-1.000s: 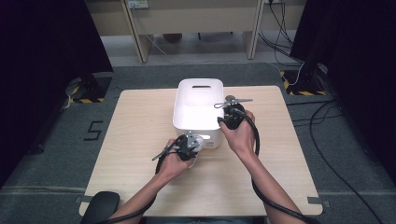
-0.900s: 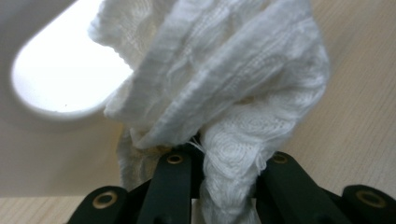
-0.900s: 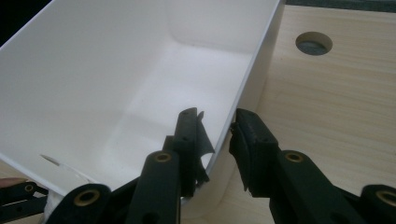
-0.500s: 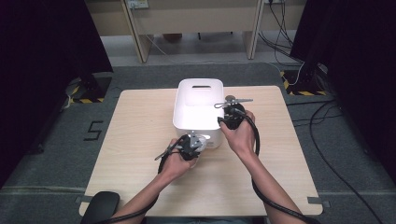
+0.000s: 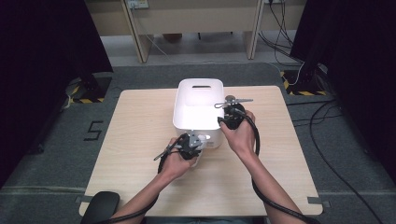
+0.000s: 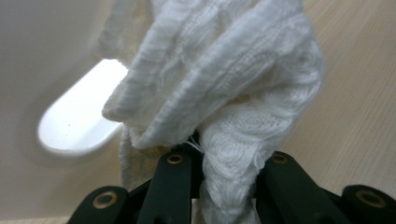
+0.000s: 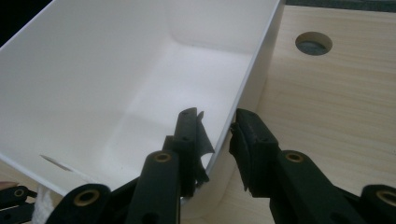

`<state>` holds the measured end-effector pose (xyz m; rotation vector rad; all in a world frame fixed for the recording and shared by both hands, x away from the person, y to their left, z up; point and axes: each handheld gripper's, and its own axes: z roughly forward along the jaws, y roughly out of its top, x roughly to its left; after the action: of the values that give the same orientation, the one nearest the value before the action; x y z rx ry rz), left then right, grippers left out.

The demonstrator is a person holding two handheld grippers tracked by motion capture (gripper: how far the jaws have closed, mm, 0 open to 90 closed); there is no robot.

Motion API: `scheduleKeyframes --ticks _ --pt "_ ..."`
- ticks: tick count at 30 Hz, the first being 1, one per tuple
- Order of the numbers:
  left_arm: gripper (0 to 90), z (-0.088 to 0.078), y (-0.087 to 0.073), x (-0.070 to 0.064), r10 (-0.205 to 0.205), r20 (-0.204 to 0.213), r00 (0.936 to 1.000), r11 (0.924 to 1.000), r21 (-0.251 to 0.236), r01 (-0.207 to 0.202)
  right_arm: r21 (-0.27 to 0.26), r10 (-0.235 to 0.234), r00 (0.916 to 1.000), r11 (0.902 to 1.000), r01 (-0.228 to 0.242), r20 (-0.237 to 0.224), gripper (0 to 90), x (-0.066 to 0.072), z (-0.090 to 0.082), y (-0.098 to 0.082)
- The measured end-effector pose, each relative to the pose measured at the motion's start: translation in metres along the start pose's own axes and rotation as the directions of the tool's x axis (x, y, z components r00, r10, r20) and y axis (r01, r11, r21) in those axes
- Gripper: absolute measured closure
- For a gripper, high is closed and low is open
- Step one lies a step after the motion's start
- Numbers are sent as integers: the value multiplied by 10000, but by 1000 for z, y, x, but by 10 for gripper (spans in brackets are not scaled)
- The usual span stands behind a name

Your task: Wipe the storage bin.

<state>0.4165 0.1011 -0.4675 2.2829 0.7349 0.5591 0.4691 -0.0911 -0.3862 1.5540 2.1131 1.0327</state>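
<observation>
On a wooden table stands a white bin. The left gripper is at its near wall, beside a small white thing. The right gripper is at the bin's right wall.

A light wooden table stands on grey carpet, with black cables trailing right.

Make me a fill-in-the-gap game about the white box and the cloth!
1. The left tongs are shut on a white ____.
2. The right tongs straddle the side wall of the white ____.
3. The box stands on a ____ table.
4. The inside of the box looks ____.

Missing words: cloth; box; wooden; empty
</observation>
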Motion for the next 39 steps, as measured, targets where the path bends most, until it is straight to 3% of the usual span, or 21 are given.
scheduleKeyframes --ticks 9,16,39 --pt "789 -10 9 1 -275 85 9996 9991 -332 278 0 4 10000 10000 -4 -11 714 0 0 0" --pt "788 -16 15 1 -257 57 9997 9987 -441 259 2 20 10000 10000 -20 -25 714 0 0 0" --pt "787 -16 24 -3 -23 56 10000 9996 -281 24 2 25 10000 10000 -25 -40 714 -1 0 0"
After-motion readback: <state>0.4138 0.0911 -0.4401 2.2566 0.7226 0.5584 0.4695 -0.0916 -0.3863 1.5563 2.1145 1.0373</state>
